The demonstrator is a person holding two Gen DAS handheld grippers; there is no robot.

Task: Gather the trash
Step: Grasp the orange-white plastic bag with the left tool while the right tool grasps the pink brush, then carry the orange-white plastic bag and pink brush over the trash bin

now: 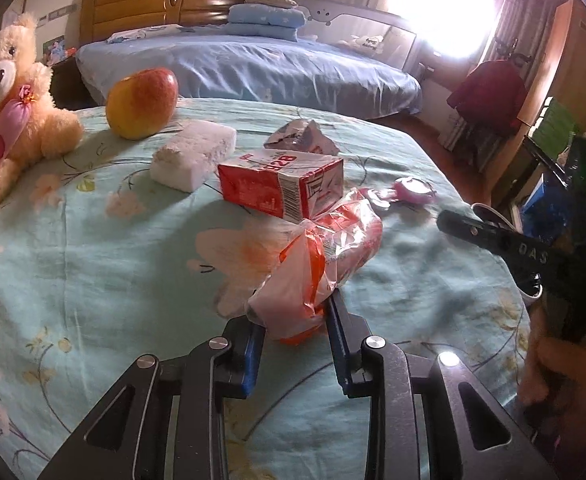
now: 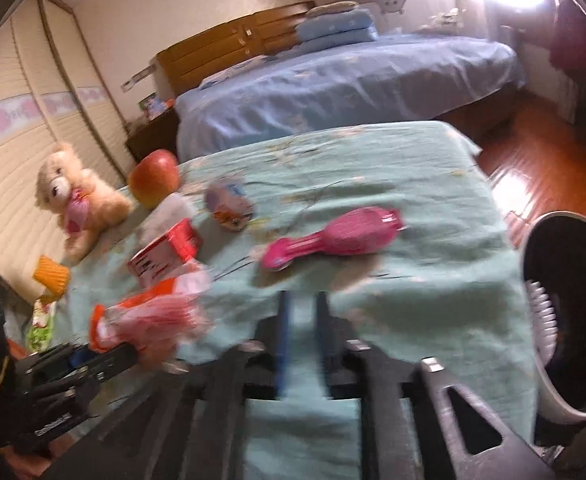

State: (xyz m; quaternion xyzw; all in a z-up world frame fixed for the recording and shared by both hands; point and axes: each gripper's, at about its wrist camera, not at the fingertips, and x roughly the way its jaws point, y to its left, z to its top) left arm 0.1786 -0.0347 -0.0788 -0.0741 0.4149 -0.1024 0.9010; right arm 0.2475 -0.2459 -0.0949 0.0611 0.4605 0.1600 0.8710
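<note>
Plastic wrapper (image 1: 325,256) is pinched in our left fingers (image 1: 297,330) just over the bed (image 1: 93,280); right fingers (image 2: 303,344) part-open, empty, so we carry it level to the bin (image 2: 565,312).

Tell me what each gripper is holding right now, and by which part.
The left gripper pinches the crumpled plastic wrapper by its near end. The right gripper holds nothing; its jaws stand apart over the bedcover.

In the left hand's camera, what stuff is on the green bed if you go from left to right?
teddy bear → apple → white block → red carton → pink toy
</note>
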